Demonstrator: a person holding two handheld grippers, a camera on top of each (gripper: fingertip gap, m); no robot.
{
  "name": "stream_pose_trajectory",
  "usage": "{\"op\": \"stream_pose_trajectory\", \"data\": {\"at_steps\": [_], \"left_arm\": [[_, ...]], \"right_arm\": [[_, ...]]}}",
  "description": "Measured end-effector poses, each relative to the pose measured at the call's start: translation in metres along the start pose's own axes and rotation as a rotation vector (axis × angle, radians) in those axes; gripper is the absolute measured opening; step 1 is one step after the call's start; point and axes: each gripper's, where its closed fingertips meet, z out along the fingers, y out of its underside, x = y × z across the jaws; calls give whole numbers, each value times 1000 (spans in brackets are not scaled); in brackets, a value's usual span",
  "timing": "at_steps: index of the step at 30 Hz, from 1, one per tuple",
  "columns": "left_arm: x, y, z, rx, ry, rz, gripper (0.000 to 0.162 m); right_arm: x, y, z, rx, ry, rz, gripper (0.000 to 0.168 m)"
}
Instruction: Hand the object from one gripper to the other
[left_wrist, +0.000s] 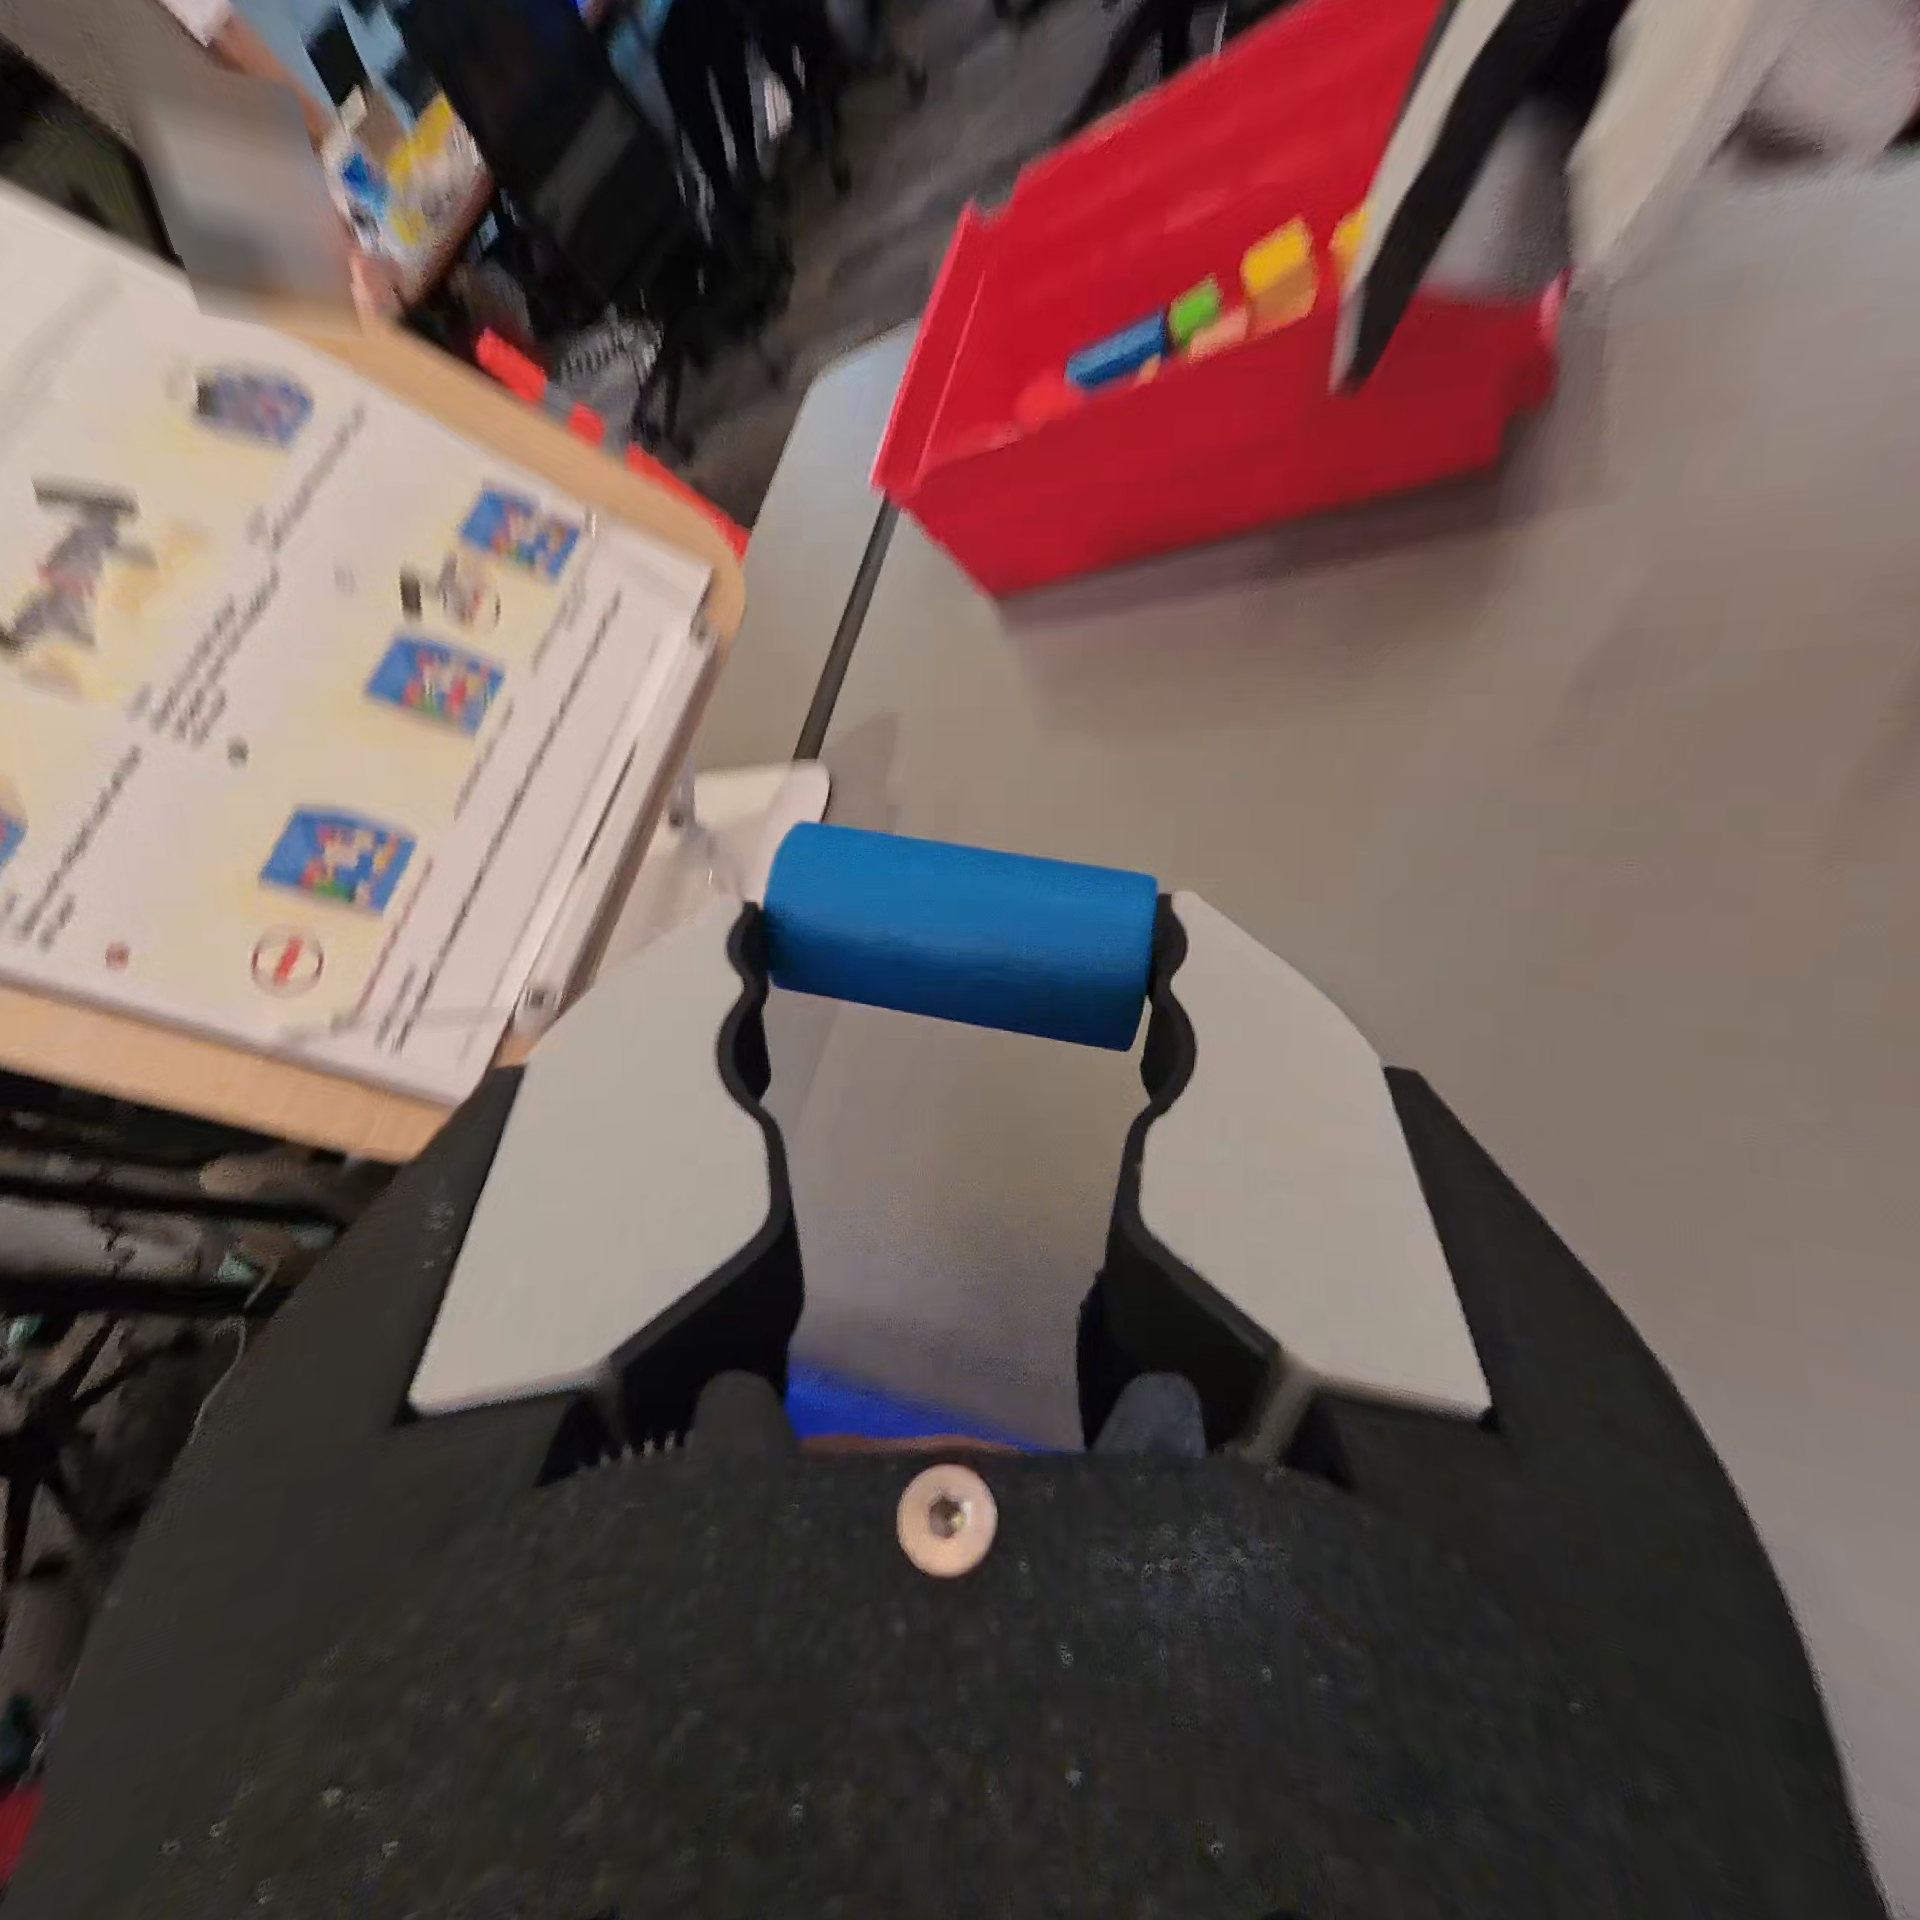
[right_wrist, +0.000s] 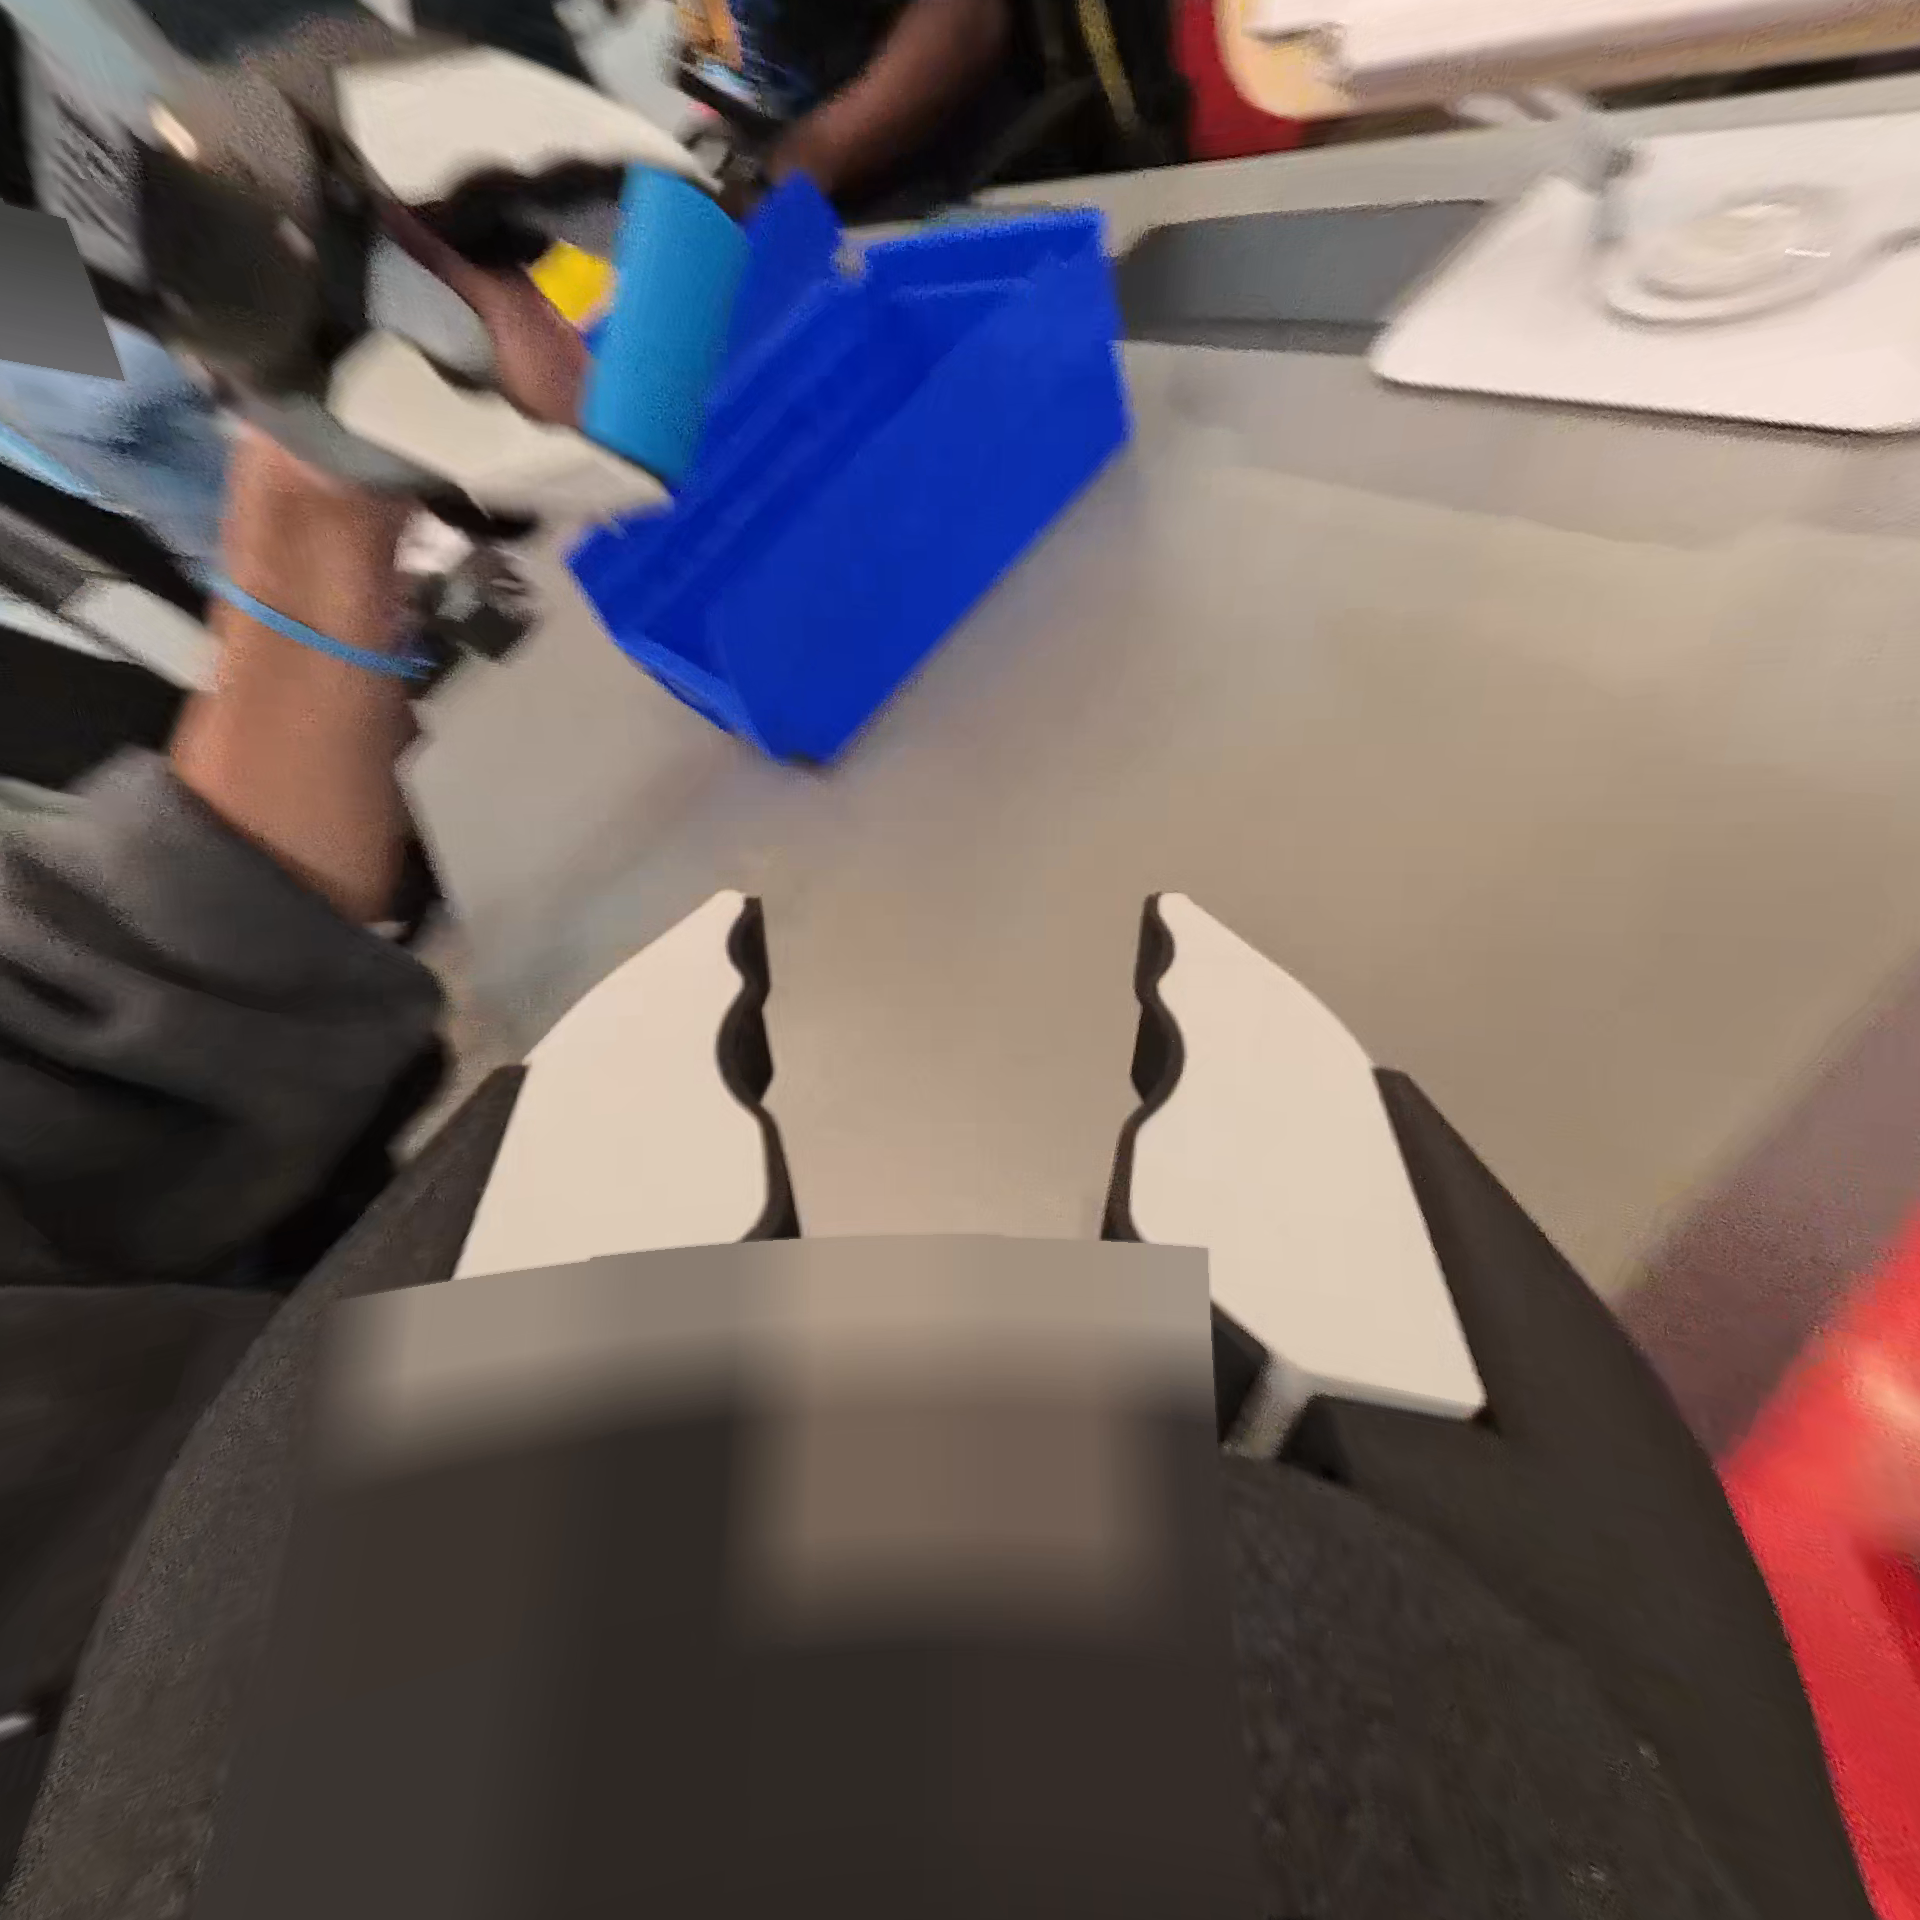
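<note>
My left tongs (left_wrist: 961, 940) pinch the blue cylinder (left_wrist: 961, 940) end to end, long axis crosswise btwn the tips, held above the counter (left_wrist: 1455, 831), while my right tongs (right_wrist: 951, 935) gape wide & empty, cylinder up-left of them, well apart.

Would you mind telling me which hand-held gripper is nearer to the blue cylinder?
Left. The left hand-held gripper clamps the blue cylinder end to end; the right hand-held gripper hangs open and empty, well apart from it.
</note>
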Motion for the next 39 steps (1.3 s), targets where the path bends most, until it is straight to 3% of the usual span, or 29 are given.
{"op": "stream_pose_trajectory", "data": {"at_steps": [5,10,12,14,19,22,25,27,30,32,35,39], "left_arm": [[32,-68,13,199,-60,24,70],[58,-82,26,191,-72,90,70],[64,-82,31,183,-68,106,70],[67,-80,38,180,-58,97,70],[70,-72,45,176,-56,42,70],[83,-68,32,230,-20,-131,74],[109,-46,16,294,58,-436,78],[126,-18,9,305,7,-598,73],[154,20,-1,220,-75,-655,68],[161,29,-9,172,-118,-631,68],[162,28,-17,179,-137,-658,66],[162,32,-15,182,-123,-710,65]], "right_arm": [[-61,-52,39,59,-462,245,76],[-84,-53,41,75,-680,386,69],[-86,-49,38,67,-714,388,64],[-83,-44,37,49,-725,376,31],[-72,-37,42,38,-686,376,31],[-75,-31,44,8,-684,365,31],[-68,-32,38,-8,-629,352,31],[-60,-41,23,13,-588,317,31],[-37,-60,-14,72,-463,226,31],[-11,-69,-42,94,-310,146,31],[48,-72,-88,85,50,33,31],[120,-56,-134,-15,418,34,31]]}}
